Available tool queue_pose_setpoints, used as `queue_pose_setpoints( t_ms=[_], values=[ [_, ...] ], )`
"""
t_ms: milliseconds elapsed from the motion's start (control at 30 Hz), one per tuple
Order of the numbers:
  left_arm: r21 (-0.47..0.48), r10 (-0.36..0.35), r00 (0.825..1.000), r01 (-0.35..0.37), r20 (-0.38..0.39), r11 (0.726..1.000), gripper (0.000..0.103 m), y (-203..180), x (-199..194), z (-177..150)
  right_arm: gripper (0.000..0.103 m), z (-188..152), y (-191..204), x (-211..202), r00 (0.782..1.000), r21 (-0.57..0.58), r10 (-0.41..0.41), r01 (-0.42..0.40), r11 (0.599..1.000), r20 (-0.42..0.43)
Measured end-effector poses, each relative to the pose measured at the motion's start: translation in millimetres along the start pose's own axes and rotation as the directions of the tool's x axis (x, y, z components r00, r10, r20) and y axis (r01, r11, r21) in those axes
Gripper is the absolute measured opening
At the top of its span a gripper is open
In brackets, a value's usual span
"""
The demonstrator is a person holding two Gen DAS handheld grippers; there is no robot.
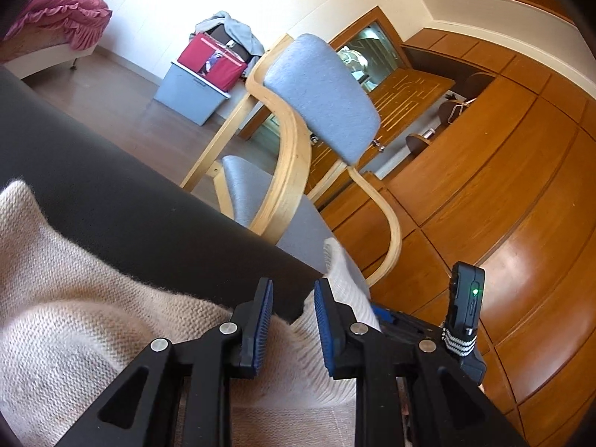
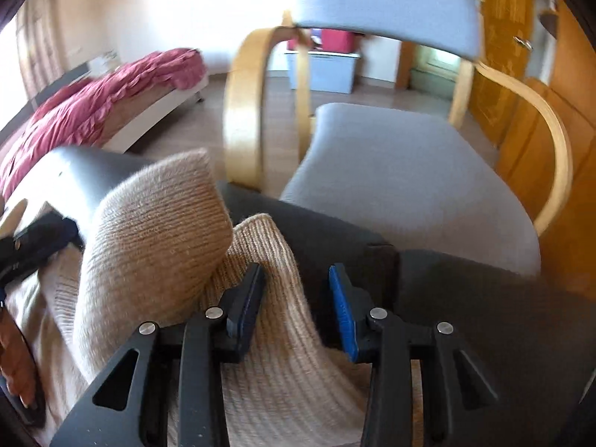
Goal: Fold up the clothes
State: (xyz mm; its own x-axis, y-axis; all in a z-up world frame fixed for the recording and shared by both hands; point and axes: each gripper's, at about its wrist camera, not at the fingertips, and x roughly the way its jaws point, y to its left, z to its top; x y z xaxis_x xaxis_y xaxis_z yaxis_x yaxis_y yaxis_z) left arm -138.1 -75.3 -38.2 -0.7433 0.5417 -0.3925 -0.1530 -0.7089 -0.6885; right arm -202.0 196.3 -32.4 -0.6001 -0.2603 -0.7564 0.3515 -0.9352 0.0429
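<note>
Both jaws stand open, nothing pinched: left gripper (image 1: 292, 314) straddles a pale ribbed edge at the bench (image 1: 111, 193) corner, right gripper (image 2: 296, 305) over a raised fold. Beige knit sweater (image 2: 156, 223) lies bunched on the dark bench, one part humped up. Advice: bite only one layer, pull edges taut and square, keep cloth off the overhang.

Ahead of the tool, coarse beige knit sweater (image 2: 156, 238) on matt dark table (image 1: 111, 171); chair (image 1: 320, 89) grey cloth, pale glossy wood.
</note>
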Motion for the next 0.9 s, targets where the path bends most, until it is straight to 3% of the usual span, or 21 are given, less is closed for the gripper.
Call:
queue_pose_setpoints(
  t_ms=[67,167,300,367,467,600,767,900],
  values=[
    [-0.004,0.019,1.000,-0.019,-0.002,1.000,0.022,1,1,0,0.040,2,-5,3,1.000,0.024,-0.010,0.010,1.000,0.002],
    [-0.014,0.116,0.993,-0.116,-0.002,0.993,0.022,5,1,0,0.040,3,-17,4,0.999,0.080,-0.049,0.049,0.996,0.003],
    [-0.051,0.232,0.972,-0.231,0.026,0.972,0.022,14,-5,2,0.041,8,-45,7,0.995,0.198,-0.095,0.094,0.976,-0.004],
    [-0.083,0.290,0.956,-0.286,0.052,0.955,0.022,21,-11,3,0.040,8,-59,7,0.997,0.259,-0.080,0.076,0.963,0.004],
    [-0.119,0.320,0.945,-0.312,0.060,0.943,0.022,29,-15,4,0.040,7,-64,6,0.997,0.280,-0.075,0.069,0.958,0.012],
    [-0.111,0.316,0.947,-0.308,0.066,0.945,0.022,28,-16,3,0.043,7,-65,-6,0.997,0.297,-0.031,0.008,0.955,0.075],
    [-0.131,0.253,0.964,-0.241,0.087,0.962,0.023,30,-21,2,0.043,10,-23,-35,0.988,0.117,0.046,-0.064,0.991,0.150],
    [-0.130,0.238,0.967,-0.225,0.093,0.966,0.024,29,-24,0,0.043,6,22,-49,0.979,-0.063,0.131,-0.123,0.990,0.158]
  ],
)
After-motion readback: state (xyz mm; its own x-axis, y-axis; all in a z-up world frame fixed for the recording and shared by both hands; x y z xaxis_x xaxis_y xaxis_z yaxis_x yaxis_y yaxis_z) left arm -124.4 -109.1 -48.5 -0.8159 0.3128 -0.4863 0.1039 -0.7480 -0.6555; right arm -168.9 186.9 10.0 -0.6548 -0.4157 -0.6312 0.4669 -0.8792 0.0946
